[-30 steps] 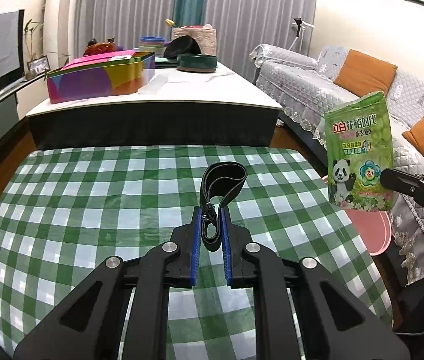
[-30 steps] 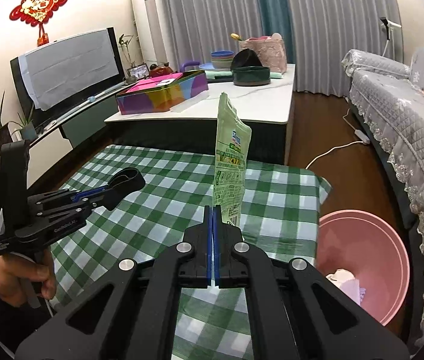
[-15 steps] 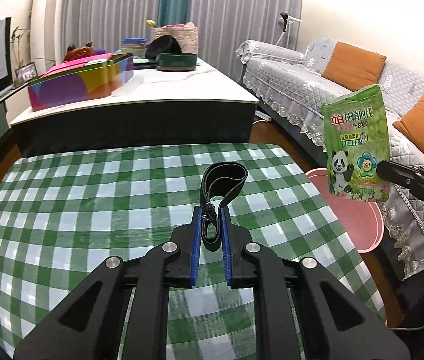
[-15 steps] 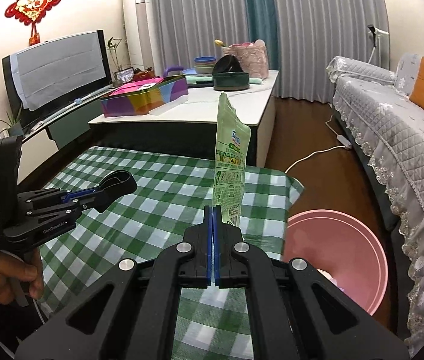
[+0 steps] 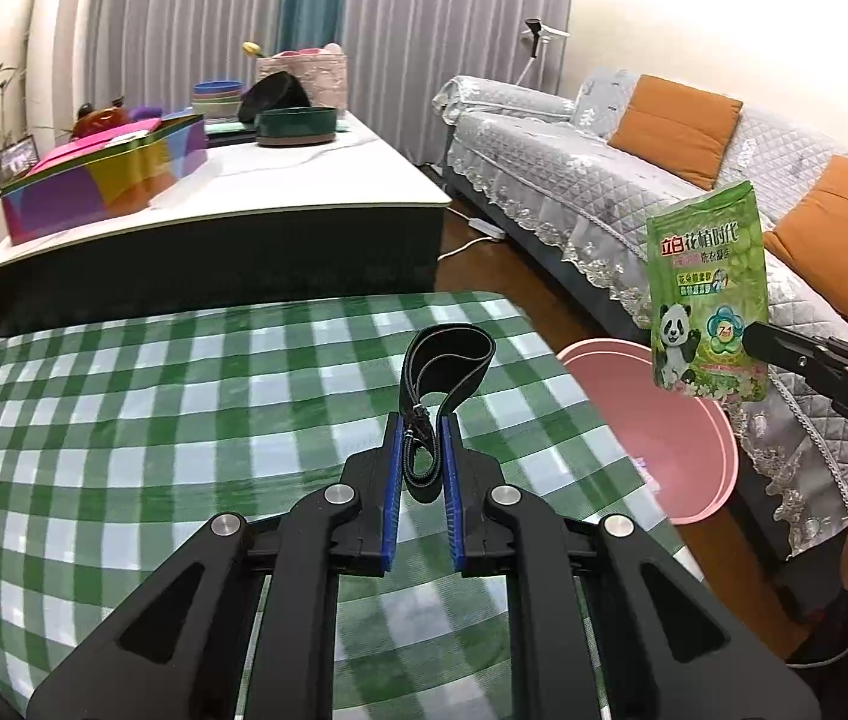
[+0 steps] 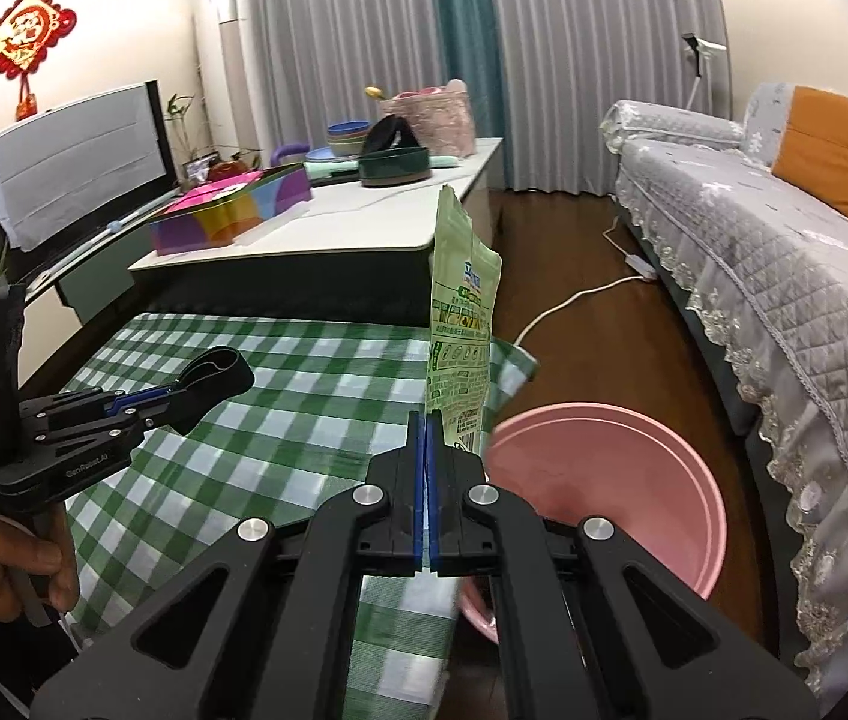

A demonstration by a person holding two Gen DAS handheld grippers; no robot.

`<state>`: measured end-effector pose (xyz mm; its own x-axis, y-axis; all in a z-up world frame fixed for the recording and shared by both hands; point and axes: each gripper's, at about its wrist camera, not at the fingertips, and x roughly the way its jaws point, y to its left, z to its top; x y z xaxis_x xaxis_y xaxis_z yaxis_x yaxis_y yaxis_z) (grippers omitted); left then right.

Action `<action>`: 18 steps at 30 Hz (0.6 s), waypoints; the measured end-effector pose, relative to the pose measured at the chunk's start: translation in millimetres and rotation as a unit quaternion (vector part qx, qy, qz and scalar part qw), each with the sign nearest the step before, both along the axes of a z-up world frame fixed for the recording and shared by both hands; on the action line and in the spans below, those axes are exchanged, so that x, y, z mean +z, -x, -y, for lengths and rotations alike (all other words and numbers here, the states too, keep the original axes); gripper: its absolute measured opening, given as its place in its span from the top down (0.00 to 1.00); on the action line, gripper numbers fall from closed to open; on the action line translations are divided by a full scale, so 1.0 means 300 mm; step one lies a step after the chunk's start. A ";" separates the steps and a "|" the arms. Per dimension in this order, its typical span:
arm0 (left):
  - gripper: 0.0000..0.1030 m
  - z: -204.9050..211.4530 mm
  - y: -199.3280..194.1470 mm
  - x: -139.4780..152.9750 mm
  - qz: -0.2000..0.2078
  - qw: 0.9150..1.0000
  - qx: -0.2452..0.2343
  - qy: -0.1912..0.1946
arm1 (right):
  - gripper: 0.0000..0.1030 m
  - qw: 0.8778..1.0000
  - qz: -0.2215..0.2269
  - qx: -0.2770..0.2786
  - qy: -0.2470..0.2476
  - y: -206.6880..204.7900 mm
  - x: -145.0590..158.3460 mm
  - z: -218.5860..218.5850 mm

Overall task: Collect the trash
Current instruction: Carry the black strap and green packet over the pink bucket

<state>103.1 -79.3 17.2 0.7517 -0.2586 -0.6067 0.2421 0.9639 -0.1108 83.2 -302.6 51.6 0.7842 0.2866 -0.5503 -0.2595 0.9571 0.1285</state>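
Note:
My left gripper [image 5: 420,426] is shut on a black strap loop [image 5: 445,363], held above the green checked tablecloth [image 5: 123,396]. The same strap loop [image 6: 213,372] and left gripper [image 6: 180,399] show at the left of the right wrist view. My right gripper [image 6: 427,420] is shut on the bottom edge of a green pouch [image 6: 463,324] that stands upright. In the left wrist view the green pouch [image 5: 706,294] with a panda print hangs over the pink basin [image 5: 658,426]. The pink basin [image 6: 622,468] sits on the floor just past the table's right corner.
A long white-topped table [image 5: 279,192] behind carries a colourful box [image 5: 105,180], bowls and a dark round tin [image 5: 297,126]. A grey covered sofa [image 6: 772,252] with orange cushions runs along the right. A white cable [image 6: 574,300] lies on the wooden floor.
Both grippers have shifted to the right with their loads. The pouch, which hung beside the table's edge, now hangs over the pink basin, and more of the basin is in view.

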 end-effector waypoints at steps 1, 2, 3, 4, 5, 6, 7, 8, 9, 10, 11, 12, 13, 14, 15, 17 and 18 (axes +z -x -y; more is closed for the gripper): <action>0.88 0.010 -0.003 0.001 0.000 1.000 -0.002 0.001 | 0.99 1.000 -0.001 -0.005 0.001 0.000 -0.002 0.016; 0.88 0.025 -0.007 0.002 0.000 1.000 -0.006 0.002 | 0.99 1.000 -0.001 -0.009 0.001 -0.001 -0.005 0.028; 0.88 0.042 -0.010 0.002 0.000 1.000 -0.011 0.003 | 0.99 1.000 -0.001 -0.012 0.002 -0.001 -0.007 0.038; 0.88 0.056 -0.012 0.001 0.000 1.000 -0.014 0.003 | 0.99 1.000 -0.001 -0.017 0.002 -0.001 -0.008 0.053; 0.88 0.070 -0.014 0.001 0.000 1.000 -0.018 0.003 | 0.99 1.000 -0.002 -0.021 0.001 -0.002 -0.010 0.066; 0.88 0.089 -0.019 0.000 -0.001 1.000 -0.023 0.004 | 0.99 1.000 -0.002 -0.025 0.001 -0.003 -0.010 0.078; 0.88 0.101 -0.022 0.000 -0.001 1.000 -0.026 0.004 | 0.99 1.000 -0.003 -0.031 0.000 -0.003 -0.012 0.095; 0.88 0.114 -0.026 -0.001 -0.001 1.000 -0.030 0.005 | 0.99 0.999 -0.003 -0.035 -0.001 -0.004 -0.013 0.108; 0.88 0.130 -0.032 0.000 -0.001 0.999 -0.034 0.005 | 0.99 0.999 -0.004 -0.040 -0.002 -0.006 -0.016 0.124; 0.88 0.139 -0.037 0.001 -0.001 0.999 -0.036 0.006 | 0.99 0.999 -0.005 -0.045 -0.003 -0.008 -0.020 0.139; 0.88 0.151 -0.044 0.001 -0.002 0.999 -0.038 0.007 | 0.99 0.999 -0.006 -0.050 -0.003 -0.011 -0.024 0.156; 0.88 0.158 -0.049 0.001 -0.003 0.999 -0.040 0.008 | 0.99 0.998 -0.007 -0.055 -0.003 -0.013 -0.029 0.170; 0.88 0.170 -0.058 0.001 -0.005 0.999 -0.043 0.011 | 0.99 0.998 -0.009 -0.058 -0.004 -0.014 -0.034 0.181; 0.88 0.180 -0.065 0.001 -0.006 0.999 -0.046 0.013 | 0.99 0.998 -0.010 -0.061 -0.005 -0.017 -0.037 0.193; 0.88 0.197 -0.074 0.001 -0.007 0.999 -0.050 0.013 | 0.99 0.998 -0.011 -0.065 -0.006 -0.020 -0.041 0.208; 0.88 0.223 -0.087 0.002 -0.007 0.998 -0.056 0.012 | 0.99 0.997 -0.011 -0.071 -0.003 -0.023 -0.047 0.224; 0.88 0.238 -0.092 0.004 -0.007 0.998 -0.060 0.012 | 0.99 0.997 -0.012 -0.075 -0.001 -0.027 -0.049 0.233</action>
<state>130.8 -150.6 18.5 0.7057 -0.3609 -0.6097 0.3538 0.9251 -0.1381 91.2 -372.7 36.9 0.8054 0.1682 -0.5683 -0.1108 0.9847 0.1344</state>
